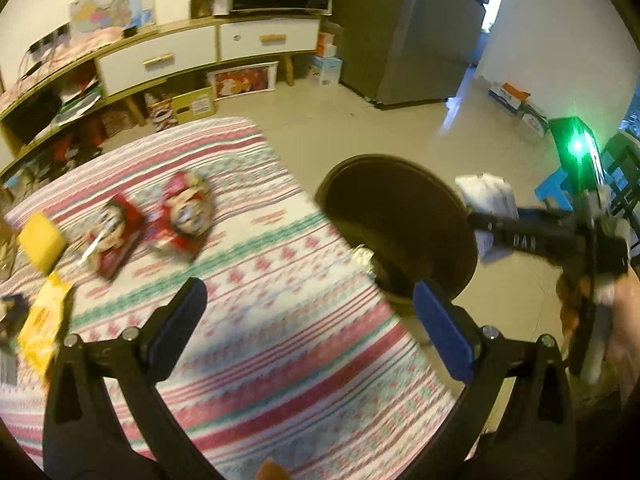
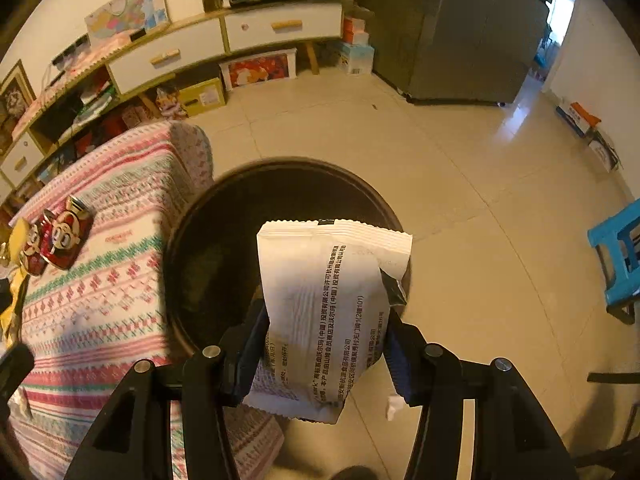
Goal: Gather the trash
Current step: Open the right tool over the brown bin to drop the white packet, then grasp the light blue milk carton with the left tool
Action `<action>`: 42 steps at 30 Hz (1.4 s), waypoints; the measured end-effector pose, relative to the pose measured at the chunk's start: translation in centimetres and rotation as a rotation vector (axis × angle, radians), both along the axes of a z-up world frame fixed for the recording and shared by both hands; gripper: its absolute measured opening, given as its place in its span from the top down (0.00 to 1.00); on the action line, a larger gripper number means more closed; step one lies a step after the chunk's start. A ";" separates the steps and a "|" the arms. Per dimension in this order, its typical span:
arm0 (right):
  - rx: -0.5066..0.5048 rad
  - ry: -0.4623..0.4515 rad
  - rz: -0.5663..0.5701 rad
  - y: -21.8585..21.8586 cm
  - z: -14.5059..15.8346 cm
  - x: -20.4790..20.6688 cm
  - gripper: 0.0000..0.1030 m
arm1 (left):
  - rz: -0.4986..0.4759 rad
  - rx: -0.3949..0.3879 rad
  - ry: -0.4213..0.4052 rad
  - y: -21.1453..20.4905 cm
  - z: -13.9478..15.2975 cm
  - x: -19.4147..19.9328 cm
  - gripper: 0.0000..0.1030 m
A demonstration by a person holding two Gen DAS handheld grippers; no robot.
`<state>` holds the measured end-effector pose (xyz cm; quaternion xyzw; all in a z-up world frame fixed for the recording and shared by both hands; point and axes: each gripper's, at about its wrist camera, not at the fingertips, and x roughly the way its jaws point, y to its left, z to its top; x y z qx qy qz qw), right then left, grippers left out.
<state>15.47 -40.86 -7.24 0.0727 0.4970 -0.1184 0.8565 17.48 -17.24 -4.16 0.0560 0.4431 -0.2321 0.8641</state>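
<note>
The right gripper (image 2: 326, 344) holds a white packet (image 2: 328, 320) over the dark bin (image 2: 192, 248); the left gripper (image 1: 310, 300) gapes wide, empty, above the counter (image 1: 280, 360)

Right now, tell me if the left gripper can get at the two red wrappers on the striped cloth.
Probably yes. The left gripper is open and empty, and the red wrappers lie flat on the striped cloth ahead of it, with nothing between.

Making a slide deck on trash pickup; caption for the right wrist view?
Right gripper holds a white snack wrapper above the dark round bin.
</note>
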 end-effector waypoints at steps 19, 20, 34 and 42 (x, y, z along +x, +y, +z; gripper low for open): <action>-0.052 -0.021 0.076 7.5 3.1 -0.6 0.20 | 0.247 0.016 0.003 17.7 1.5 -3.4 0.01; -0.051 -0.022 0.087 8.2 3.2 -0.7 0.20 | 0.259 0.014 0.013 18.6 1.5 -3.5 0.01; -0.019 -0.028 0.246 19.2 3.3 0.1 0.20 | 0.476 0.044 0.045 30.7 1.1 -4.6 0.01; 0.009 -0.010 0.301 24.4 2.2 1.9 0.19 | 0.573 0.014 0.091 35.0 -0.1 -3.9 0.01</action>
